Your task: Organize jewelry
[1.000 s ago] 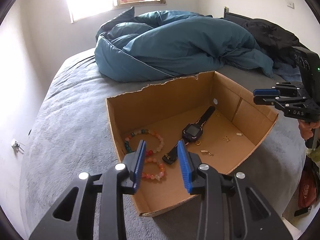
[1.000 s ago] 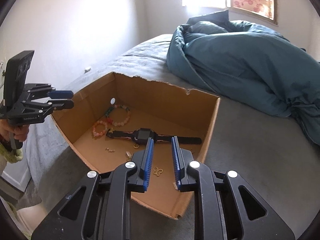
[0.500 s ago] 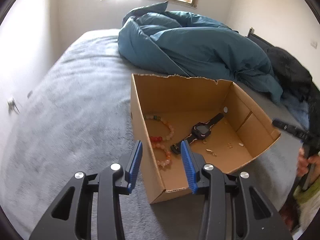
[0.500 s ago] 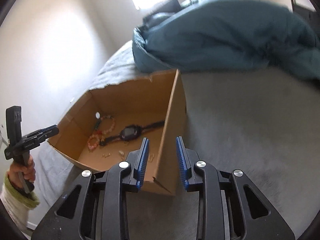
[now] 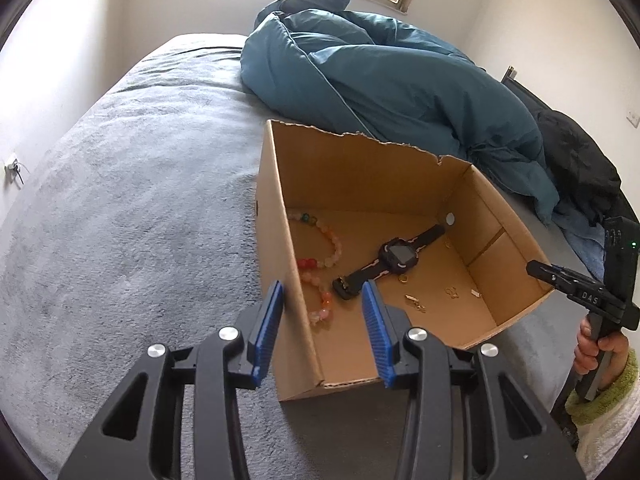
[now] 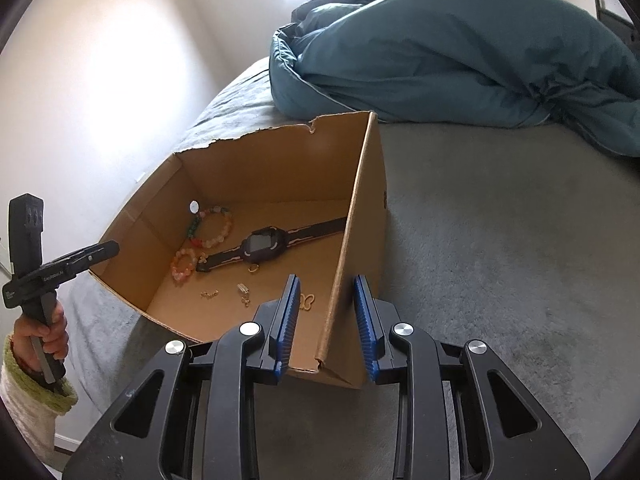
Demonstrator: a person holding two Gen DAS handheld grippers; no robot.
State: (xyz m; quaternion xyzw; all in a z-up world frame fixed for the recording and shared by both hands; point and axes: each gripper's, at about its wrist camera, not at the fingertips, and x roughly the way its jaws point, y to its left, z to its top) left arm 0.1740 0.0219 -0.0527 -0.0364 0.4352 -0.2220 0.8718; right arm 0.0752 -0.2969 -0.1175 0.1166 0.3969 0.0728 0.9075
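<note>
Left gripper (image 5: 322, 330): jaws spread wide, nothing clamped. The blue pads straddle one side wall of the cardboard box (image 5: 372, 172) near its front corner, one pad outside over the bedding, the other inside over the box floor. The outer pad lies right against the wall's face in the left wrist view; whether it actually touches cannot be told.

Right gripper (image 6: 327, 330): likewise spread wide and holding nothing. Its pads straddle the opposite side wall of the box near that wall's front corner, one inside, one outside, with a visible gap on each side of the cardboard.

Contents of box, all lying loose on its floor:
- Black watch (image 5: 394, 261), strap laid out flat, running diagonally across the middle, between the two grippers.
- Bead bracelet, pale with green beads (image 6: 211, 226), next to the wall the left gripper straddles, toward the rear.
- Bead bracelet, orange and pink (image 6: 183, 265), just in front of the first, close to the left gripper's inner pad.
- Gold ring (image 6: 253, 268), just beside the watch body.
- Small gold pieces (image 5: 414, 301), scattered on the front part of the floor; a gold butterfly-shaped piece (image 6: 307, 301) lies just ahead of the right gripper's inner pad.

Setting: box stands on a grey bedspread (image 5: 132, 208); a teal duvet (image 5: 384, 72) is heaped behind it.
</note>
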